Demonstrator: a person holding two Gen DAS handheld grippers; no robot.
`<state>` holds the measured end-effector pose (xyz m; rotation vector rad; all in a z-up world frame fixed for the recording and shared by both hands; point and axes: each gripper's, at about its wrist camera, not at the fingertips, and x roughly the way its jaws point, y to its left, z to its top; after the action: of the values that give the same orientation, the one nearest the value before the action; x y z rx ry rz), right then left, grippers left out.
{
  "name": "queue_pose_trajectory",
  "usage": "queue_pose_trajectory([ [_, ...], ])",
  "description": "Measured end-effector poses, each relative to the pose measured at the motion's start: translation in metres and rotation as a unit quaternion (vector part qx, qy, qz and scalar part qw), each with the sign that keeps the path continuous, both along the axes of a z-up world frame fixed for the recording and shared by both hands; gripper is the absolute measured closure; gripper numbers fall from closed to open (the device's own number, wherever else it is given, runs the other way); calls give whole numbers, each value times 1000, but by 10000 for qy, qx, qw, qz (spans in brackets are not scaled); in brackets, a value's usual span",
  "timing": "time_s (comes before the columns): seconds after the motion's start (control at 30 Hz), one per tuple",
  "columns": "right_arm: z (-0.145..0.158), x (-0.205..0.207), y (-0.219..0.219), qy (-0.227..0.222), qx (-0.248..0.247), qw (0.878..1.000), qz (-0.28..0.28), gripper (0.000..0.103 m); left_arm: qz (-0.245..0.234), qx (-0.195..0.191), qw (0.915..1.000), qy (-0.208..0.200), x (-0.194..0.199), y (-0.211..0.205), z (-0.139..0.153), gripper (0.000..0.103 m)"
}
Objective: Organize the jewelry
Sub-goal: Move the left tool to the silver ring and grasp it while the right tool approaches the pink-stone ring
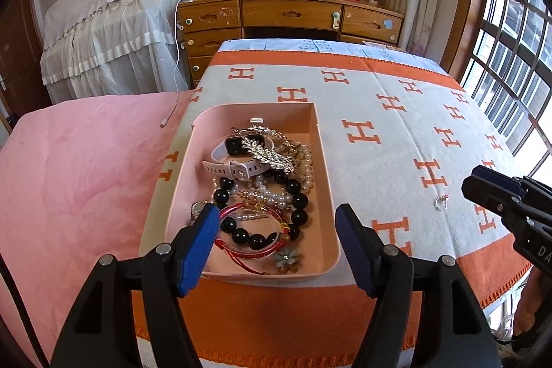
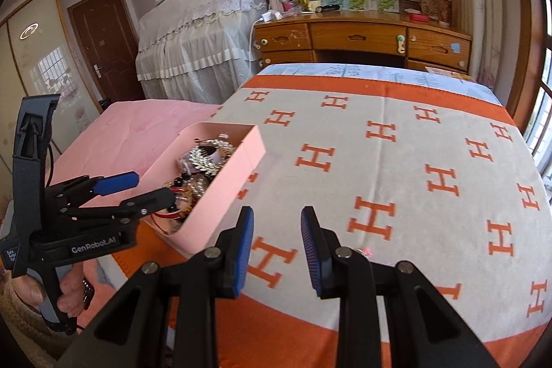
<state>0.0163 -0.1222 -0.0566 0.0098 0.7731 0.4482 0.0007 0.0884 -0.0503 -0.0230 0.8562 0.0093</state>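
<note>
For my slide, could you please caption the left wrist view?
Open left gripper over pink tray of jewelry; ring on blanket.

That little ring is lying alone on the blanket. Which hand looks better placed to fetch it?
Probably the right: its hand-held gripper hovers beside the ring, jaws empty. The left one sits over the pink tray.

One pink tray [image 1: 331, 195] near the blanket's [image 1: 379, 112] left edge. Inside it: one watch [image 1: 238, 157] with a pale strap, one gilt leaf-shaped brooch [image 1: 267, 154], one black bead bracelet [image 1: 296, 195], one red bangle [image 1: 248, 250], one flower-shaped piece [image 1: 288, 256]. Pearl strands [image 1: 303, 168] are tangled, count unclear. One ring [image 1: 441, 203] loose on the blanket, toward its right edge. Two grippers.
</note>
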Motion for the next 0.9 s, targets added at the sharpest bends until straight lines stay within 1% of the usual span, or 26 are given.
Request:
queue_pose_trajectory([
  [0.1, -4, 0, -24, 14, 13, 9997, -237, 74, -105, 96, 9999, 9, -5, -16, 0, 35],
  [0.2, -12, 0, -40, 141, 77, 9994, -317, 74, -188, 130, 9997, 18, -11, -32, 1, 35],
  [0.37, -24, 0, -52, 318, 196, 9991, -180, 74, -295, -83, 9994, 126, -20, -57, 0, 35],
  [0.5, -31, -1, -58, 344, 209, 9992, 20, 74, -225, -90, 9994, 252, -22, -74, -8, 38],
  [0.57, -34, -1, -62, 370, 226, 9990, 110, 74, -161, -166, 9990, 388, -18, -78, -15, 44],
  [0.7, -39, 0, -68, 397, 248, 9986, 248, 74, 68, -393, 9962, 770, -8, -81, -31, 52],
  [0.77, -41, 0, -72, 408, 265, 9984, 302, 74, 217, -531, 9939, 940, -3, -80, -38, 61],
  [0.9, -44, 2, -78, 422, 275, 9979, 397, 74, 431, -648, 9910, 1085, 3, -81, -47, 65],
])
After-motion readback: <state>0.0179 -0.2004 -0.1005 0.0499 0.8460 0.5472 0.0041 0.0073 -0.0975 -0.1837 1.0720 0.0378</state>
